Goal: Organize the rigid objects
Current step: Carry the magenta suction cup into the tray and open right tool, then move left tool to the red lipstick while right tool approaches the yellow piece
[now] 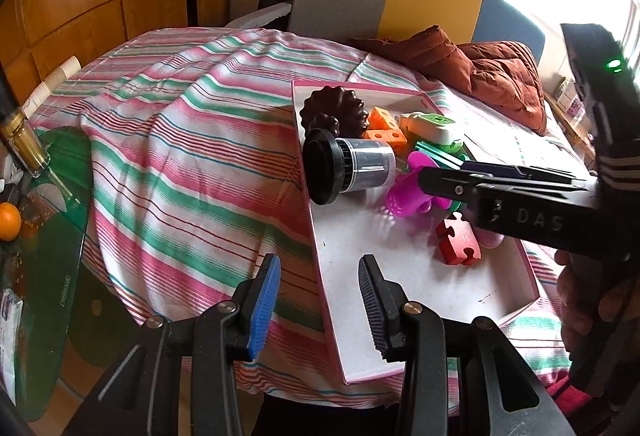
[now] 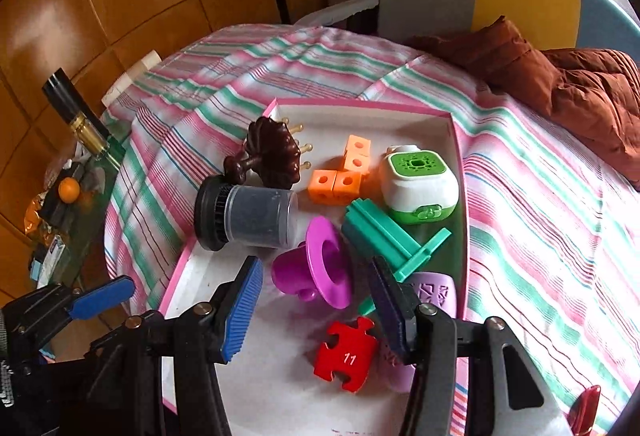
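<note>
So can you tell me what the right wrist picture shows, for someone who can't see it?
An open hand-held gripper hovers over a pink-rimmed tray of toys: a purple cup, a red puzzle piece, orange cubes and a dark jar. The tray sits on a striped cloth.

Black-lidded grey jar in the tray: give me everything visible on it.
The jar is a short cylinder with translucent grey walls, seemingly plastic, dark inside, closed by a wide black ribbed lid. It lies on its side, lid end hanging over the left rim of the pink-edged tray, base pointing into the tray. The dark brown comb sits just behind it and the purple flanged piece beside its base; contact unclear. Neither gripper touches it.
</note>
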Tool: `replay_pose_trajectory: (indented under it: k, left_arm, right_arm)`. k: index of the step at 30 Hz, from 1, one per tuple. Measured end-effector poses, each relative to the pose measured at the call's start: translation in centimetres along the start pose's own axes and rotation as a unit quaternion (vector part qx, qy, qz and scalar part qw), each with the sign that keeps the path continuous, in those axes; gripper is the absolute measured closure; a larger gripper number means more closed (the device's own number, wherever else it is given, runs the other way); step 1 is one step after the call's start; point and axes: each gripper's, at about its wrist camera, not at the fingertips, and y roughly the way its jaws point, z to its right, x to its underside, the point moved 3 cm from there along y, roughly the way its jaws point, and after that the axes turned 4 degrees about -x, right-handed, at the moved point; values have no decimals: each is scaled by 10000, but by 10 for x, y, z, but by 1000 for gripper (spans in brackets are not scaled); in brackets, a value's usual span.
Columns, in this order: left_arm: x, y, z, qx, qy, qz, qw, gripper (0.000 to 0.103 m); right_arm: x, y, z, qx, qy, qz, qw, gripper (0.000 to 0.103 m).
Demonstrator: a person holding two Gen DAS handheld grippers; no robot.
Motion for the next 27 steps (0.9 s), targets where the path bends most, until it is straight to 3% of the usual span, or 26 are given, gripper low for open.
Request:
replay_pose_trajectory:
  k: [17,27]
  left_arm:
    - [-3,-10,13,3,177,113,9998,62]
    - [-7,-14,35,145,429,149,9989,62]
  right_arm:
    - [8,-41,15,47,247,399,9989,48]
    - [25,-74,64,410,709,546,9951,48]
